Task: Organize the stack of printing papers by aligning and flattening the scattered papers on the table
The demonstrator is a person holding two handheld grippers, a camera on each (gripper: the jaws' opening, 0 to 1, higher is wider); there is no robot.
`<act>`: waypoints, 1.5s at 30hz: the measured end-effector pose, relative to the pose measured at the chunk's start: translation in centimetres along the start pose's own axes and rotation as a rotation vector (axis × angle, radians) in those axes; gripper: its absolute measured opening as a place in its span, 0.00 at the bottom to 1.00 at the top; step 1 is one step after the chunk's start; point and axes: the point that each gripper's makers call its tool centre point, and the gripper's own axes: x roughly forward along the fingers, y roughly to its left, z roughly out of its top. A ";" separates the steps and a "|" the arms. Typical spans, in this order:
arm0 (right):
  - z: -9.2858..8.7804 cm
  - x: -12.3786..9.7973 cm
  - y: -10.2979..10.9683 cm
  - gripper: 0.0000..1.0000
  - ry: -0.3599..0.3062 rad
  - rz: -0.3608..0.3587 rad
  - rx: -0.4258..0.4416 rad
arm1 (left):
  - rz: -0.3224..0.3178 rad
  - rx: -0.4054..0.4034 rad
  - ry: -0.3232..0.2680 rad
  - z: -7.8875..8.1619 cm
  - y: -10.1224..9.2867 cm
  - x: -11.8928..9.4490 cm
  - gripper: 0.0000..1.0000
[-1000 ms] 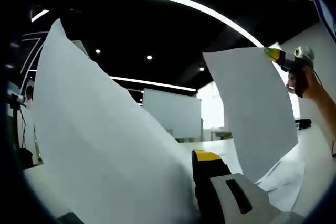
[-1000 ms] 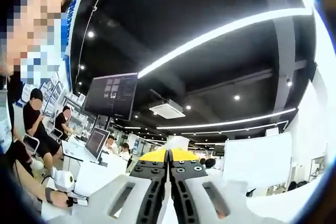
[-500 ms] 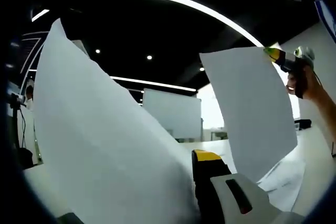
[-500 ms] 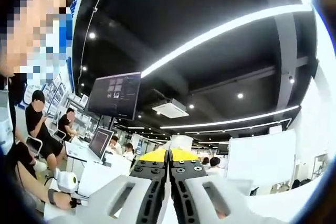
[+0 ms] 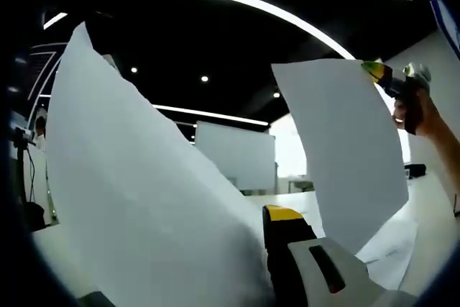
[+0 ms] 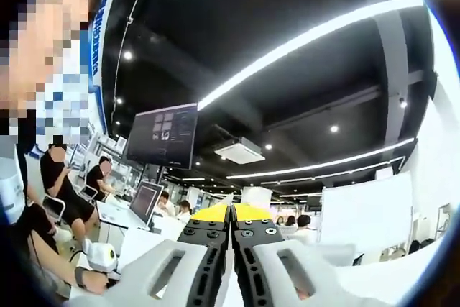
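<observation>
White paper sheets (image 5: 136,199); tool (image 6: 231,215) yellow-tipped, black pads, white body; black ceiling (image 6: 251,26).

We're in a big open-plan office: a black ceiling with long light strips (image 6: 309,37), a hanging screen (image 6: 162,136), and people (image 6: 63,181) seated at desks with monitors (image 6: 145,200). White partition boards (image 5: 236,154) stand further back (several of them).

I see a white surface (image 5: 431,206) low in the left gripper view, running back toward a far partition; loose white papers (image 5: 392,249) lie flat on it near the right edge, overlapping, edges not lined up
</observation>
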 end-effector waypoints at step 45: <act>-3.0 1.8 1.9 0.00 0.049 0.048 0.027 | -0.001 0.004 -0.004 0.0 0.1 0.0 0.22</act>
